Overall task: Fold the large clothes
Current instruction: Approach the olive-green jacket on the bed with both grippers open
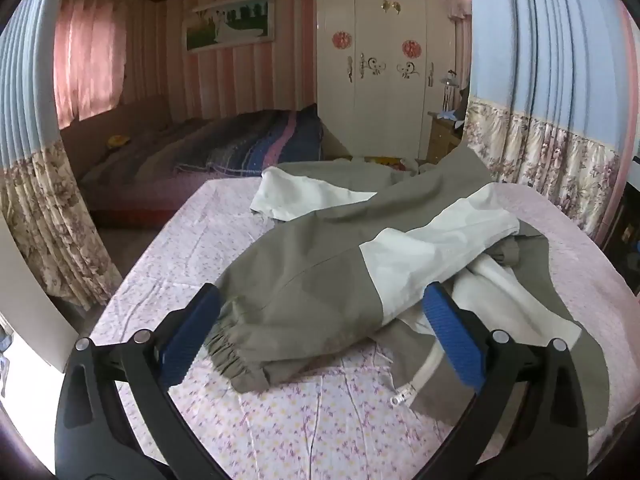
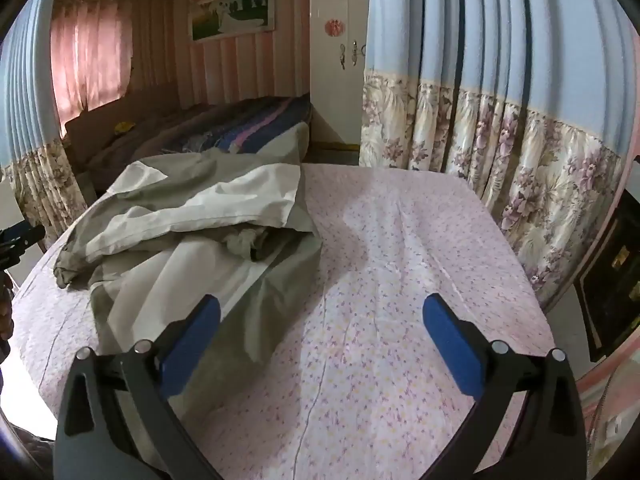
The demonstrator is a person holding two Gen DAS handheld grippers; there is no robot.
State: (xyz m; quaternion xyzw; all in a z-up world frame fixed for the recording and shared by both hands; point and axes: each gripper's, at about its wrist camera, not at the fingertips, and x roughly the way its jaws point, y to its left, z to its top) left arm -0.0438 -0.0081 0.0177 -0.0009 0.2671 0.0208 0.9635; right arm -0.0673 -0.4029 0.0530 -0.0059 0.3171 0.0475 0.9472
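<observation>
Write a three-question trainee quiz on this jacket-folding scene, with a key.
1. True or false: the left gripper is clamped on the jacket.
2. What lies between the right gripper fingers? A) floral sheet B) zipper C) curtain
3. Fill in: the sleeve cuff nearest the left gripper is ____ coloured.

Key: 1 false, both grippers are open; 2 A; 3 olive-grey.

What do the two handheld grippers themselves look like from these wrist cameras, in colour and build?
Both look alike. The left gripper and right gripper each have two curved matte-black arms, each with a slot cut-out, silver round pivot pins at the linkages, and flat rectangular blue finger pads with a fine textured surface. No cables, labels or sleeves show.
</observation>
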